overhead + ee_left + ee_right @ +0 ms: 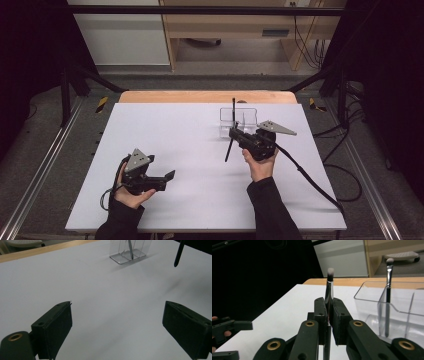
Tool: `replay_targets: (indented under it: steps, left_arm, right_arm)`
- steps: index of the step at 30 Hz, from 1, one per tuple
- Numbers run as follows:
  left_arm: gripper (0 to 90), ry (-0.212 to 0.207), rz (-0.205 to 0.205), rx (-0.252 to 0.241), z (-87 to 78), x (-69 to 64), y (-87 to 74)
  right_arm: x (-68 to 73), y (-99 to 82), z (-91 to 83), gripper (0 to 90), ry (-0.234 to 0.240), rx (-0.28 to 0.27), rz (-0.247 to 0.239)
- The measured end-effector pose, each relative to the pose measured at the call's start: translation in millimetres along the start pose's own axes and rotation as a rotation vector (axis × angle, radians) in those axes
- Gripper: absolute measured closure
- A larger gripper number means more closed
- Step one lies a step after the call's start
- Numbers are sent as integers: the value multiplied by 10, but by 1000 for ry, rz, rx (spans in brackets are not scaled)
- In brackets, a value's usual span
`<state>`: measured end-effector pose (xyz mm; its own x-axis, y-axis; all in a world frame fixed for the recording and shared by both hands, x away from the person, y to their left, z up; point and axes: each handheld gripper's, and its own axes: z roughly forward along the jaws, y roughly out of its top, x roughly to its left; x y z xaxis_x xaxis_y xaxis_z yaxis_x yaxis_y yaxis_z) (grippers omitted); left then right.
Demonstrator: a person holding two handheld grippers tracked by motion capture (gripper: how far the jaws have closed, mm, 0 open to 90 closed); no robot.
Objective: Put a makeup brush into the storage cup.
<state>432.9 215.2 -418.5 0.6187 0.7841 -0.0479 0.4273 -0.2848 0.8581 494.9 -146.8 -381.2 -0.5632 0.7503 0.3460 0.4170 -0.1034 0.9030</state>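
In the high view, we took the clear acrylic organizer point(238, 122) as our landmark; it stood on the white table point(190, 150) toward the far edge. The right gripper point(235, 133) sat just in front of the organizer, its jaws clamped on a makeup brush point(229, 149) whose dark handle slanted down and toward the near left. A second brush point(233, 110) stood upright inside the organizer. The left gripper point(171, 175) lay well apart from the organizer, toward the near left, with its jaws spread and nothing between them.

In the left gripper view, we saw both black jaws wide apart over bare table. The organizer point(130, 251) stood far ahead, and the tip of the held brush handle point(178, 255) hung to its right.

In the right gripper view, the jaws were closed on the makeup brush point(329, 287), its pale bristle head pointing up just left of the organizer point(392, 307). The second brush point(388, 290) stood in the organizer's near compartment.
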Motion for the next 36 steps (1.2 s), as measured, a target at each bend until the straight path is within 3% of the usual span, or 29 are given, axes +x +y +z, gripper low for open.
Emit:
replay_targets:
  steps: [21, 36]
  left_arm:
    - [83, 15, -21, 6, -33, 75, -37]
    - [83, 17, -9, 18, -17, 67, -41]
  right_arm:
    - [-144, 287, 127, 839, -85, -17, -66]
    - [-196, 445, 174, 839, -136, -50, -99]
